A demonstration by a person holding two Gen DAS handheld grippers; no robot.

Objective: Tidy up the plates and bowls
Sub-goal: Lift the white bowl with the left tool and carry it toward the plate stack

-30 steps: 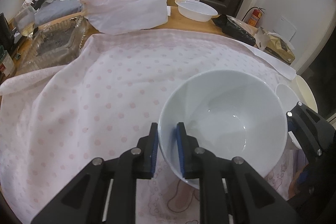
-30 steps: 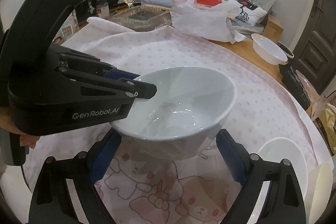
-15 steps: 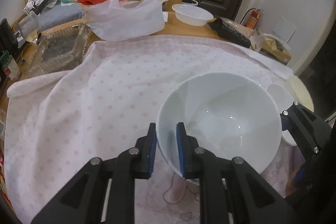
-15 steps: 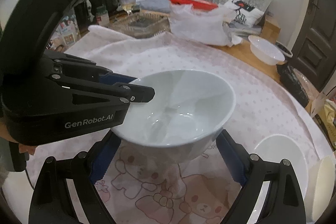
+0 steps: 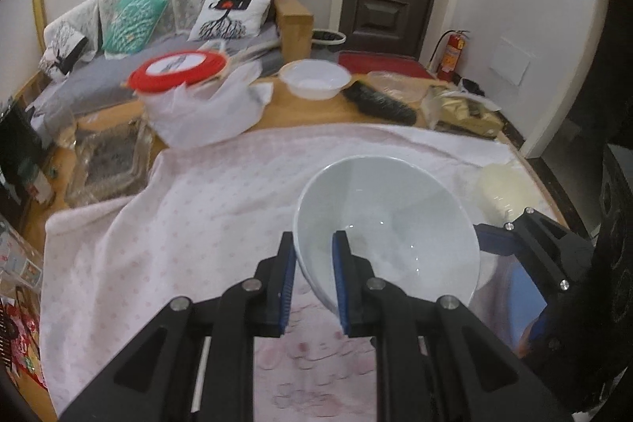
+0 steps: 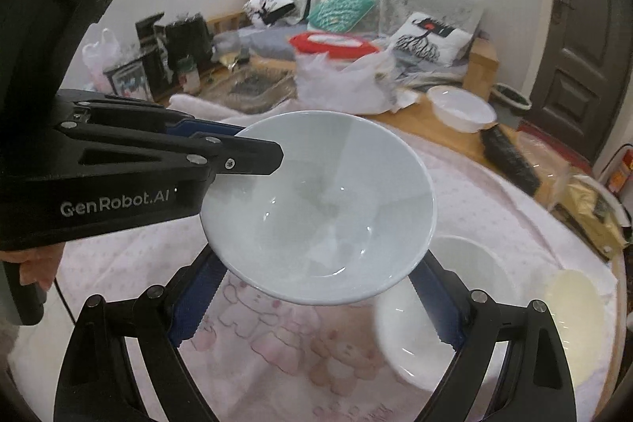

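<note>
The only words that can be read are "GenRobot.AI", printed in pale letters on the black side of the left gripper (image 6: pixel 257 155), seen from the right wrist view. Nothing else in either view is legible.

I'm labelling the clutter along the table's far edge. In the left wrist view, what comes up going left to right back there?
Red lid on the white plastic bag → white plastic bowl → black brush → gold packet.
</note>
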